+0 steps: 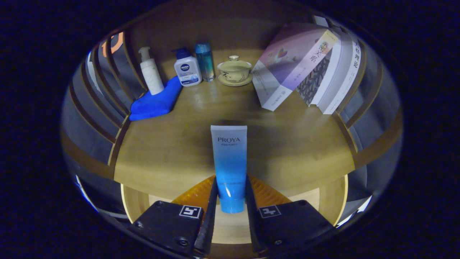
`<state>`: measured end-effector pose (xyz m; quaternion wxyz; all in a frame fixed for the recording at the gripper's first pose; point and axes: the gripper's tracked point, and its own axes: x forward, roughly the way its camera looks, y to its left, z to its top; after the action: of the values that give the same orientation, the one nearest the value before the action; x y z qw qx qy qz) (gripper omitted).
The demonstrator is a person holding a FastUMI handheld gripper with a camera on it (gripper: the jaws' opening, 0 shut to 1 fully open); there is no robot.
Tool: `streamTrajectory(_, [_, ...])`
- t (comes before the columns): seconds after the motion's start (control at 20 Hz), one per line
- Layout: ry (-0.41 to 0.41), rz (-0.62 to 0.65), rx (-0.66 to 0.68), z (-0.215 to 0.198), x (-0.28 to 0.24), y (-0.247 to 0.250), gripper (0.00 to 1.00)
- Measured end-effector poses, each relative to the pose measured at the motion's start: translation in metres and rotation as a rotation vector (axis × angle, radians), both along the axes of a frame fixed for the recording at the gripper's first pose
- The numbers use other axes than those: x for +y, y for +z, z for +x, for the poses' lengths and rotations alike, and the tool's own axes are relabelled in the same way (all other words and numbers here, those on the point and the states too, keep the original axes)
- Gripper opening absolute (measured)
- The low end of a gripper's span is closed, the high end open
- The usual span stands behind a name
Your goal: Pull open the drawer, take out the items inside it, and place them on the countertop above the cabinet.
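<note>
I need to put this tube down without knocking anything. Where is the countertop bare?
The tongs grip the tube. The wooden countertop is bare around it, both sides, up to the blue cloth and leaning books. The back is crowded: bottles and lidded cup.

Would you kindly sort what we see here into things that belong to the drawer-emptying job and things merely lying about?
Job:
- blue tube, gripped between the jaws of the gripper
- wooden countertop beneath and beyond it

Lying about:
- white pump bottle
- blue-capped bottle
- slim blue bottle
- blue cloth
- lidded cup on its saucer
- leaning books
</note>
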<state>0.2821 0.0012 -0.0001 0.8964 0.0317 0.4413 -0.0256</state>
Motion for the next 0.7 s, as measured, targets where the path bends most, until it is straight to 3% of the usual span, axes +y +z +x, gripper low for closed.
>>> streamTrajectory(0.6, [-0.02,0.027,-0.123,0.009,0.001,0.011,0.51])
streamTrajectory(0.7, [-0.008,0.011,-0.169,0.004,0.0,0.023,0.57])
